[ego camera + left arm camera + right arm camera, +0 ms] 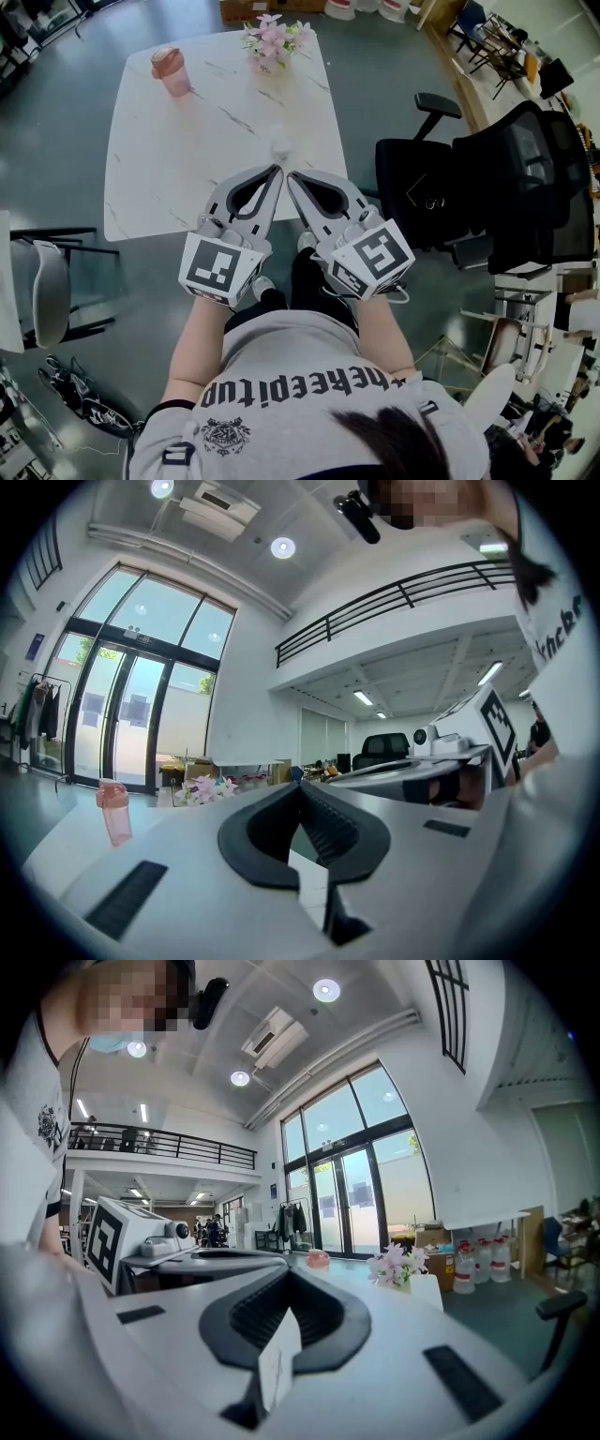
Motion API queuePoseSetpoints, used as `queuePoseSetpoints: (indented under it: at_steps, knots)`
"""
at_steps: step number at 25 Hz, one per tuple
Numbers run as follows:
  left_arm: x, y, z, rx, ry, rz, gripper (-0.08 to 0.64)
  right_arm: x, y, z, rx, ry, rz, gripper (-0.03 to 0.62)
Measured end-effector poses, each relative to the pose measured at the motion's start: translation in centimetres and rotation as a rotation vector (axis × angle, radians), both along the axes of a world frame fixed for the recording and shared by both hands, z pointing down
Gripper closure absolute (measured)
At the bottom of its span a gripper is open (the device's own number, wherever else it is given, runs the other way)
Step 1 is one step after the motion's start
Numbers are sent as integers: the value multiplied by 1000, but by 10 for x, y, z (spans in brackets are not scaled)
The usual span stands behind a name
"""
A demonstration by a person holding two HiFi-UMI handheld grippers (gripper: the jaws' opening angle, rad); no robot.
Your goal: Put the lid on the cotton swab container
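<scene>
In the head view a small pale, translucent container [279, 142] stands on the white marble table [178, 159], just beyond both gripper tips. I cannot make out a separate lid. My left gripper [277, 172] and right gripper [292, 176] hover side by side over the table's near edge, tips almost touching each other. Both are shut with nothing between the jaws. In the left gripper view the left gripper [300, 786] has its jaws closed together, and the right gripper [286, 1273] looks the same in its own view. The jaws hide the container in both gripper views.
A pink bottle [172, 71] stands at the table's far left corner and a bunch of pink flowers [275, 39] at the far edge. A black office chair [487, 187] stands right of the table. A white chair [47, 291] is at the left.
</scene>
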State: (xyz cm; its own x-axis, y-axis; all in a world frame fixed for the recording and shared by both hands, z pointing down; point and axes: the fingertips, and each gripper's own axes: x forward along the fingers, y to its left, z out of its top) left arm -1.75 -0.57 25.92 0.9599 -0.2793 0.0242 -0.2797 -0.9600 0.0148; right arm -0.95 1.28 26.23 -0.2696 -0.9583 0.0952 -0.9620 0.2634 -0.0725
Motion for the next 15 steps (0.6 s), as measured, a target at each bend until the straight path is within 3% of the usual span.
queuePoseSetpoints:
  at_steps: [15]
  knots:
    - [1,16,-5,14,9,15,545,-1,15,-5,16,12,12,581]
